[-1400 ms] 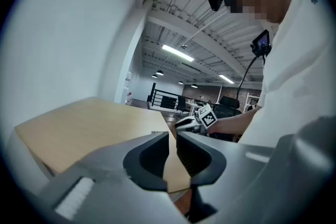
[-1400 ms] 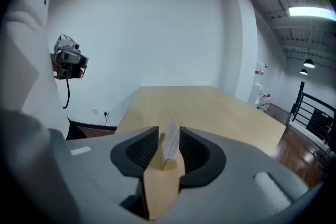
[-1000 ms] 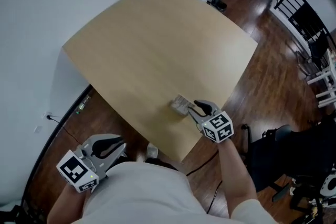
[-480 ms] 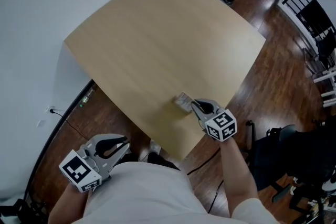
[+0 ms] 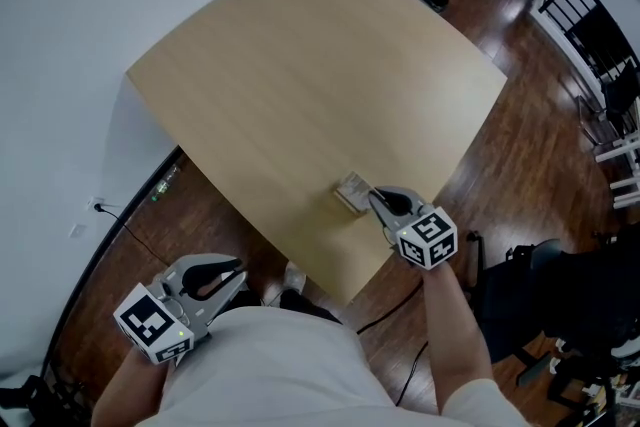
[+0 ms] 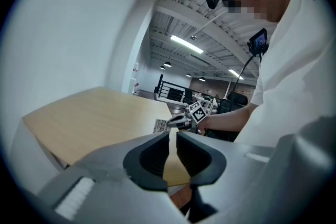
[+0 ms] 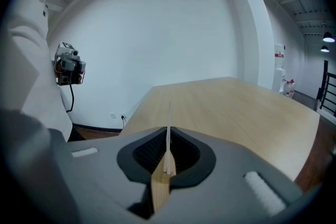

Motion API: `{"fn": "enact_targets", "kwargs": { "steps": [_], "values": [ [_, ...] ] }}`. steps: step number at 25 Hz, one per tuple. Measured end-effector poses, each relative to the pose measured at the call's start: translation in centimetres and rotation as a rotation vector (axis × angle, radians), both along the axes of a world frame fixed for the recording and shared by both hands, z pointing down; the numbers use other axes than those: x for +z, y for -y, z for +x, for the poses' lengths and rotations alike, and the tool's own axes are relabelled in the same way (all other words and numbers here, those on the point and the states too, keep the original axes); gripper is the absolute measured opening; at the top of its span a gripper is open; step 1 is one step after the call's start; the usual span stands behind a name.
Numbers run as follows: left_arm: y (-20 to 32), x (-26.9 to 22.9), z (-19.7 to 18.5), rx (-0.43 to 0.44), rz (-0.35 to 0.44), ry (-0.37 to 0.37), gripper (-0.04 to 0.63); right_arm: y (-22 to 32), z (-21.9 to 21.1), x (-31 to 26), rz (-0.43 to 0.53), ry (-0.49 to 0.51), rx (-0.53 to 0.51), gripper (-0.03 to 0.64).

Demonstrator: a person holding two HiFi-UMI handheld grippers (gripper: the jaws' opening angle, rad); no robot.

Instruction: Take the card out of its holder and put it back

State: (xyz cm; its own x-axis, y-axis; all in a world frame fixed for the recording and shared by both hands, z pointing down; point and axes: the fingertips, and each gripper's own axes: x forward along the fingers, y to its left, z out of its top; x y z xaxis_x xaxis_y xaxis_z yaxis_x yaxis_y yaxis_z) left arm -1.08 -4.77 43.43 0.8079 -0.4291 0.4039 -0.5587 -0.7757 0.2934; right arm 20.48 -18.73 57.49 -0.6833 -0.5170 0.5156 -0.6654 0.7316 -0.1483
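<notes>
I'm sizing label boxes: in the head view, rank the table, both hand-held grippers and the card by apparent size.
1. table
2. left hand-held gripper
3. right hand-held gripper, close to it; unsure, maybe just farther off
4. card

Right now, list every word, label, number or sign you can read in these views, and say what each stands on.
Nothing here reads as text.
card: dark striped print, too small to read.
marker cubes: black-and-white square patterns only, no letters or digits.
red-and-white item on the far pillar: too blurred to read.
</notes>
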Motion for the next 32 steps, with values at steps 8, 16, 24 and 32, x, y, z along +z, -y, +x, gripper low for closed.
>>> {"fn": "enact_targets", "kwargs": {
  "steps": [8,16,24,32],
  "values": [
    [-0.4,-0.1,-1.3,0.0,0.018,-0.022,0.049,-0.1,-0.1,-4.2,0.067,-0.022,0.0,0.021],
    [-1.6,-1.4,-4.8,0.039,0.062,-0.052,0.049,-2.4,-3.1,-9.5,0.157,-0.067,0.009,0.021],
    [-2.9,-1.9,-12.2,0.027,0.09,-0.064,0.049,-8.0,-10.6,-12.4,0.178,-0.08,-0.02,0.021],
    [-4.9,-1.8,-18.2,0.04,0.096,-0.074,0.049,-15.6,-19.0,-14.3,0.169,-0.06,-0.059,0.021]
  ]
}}
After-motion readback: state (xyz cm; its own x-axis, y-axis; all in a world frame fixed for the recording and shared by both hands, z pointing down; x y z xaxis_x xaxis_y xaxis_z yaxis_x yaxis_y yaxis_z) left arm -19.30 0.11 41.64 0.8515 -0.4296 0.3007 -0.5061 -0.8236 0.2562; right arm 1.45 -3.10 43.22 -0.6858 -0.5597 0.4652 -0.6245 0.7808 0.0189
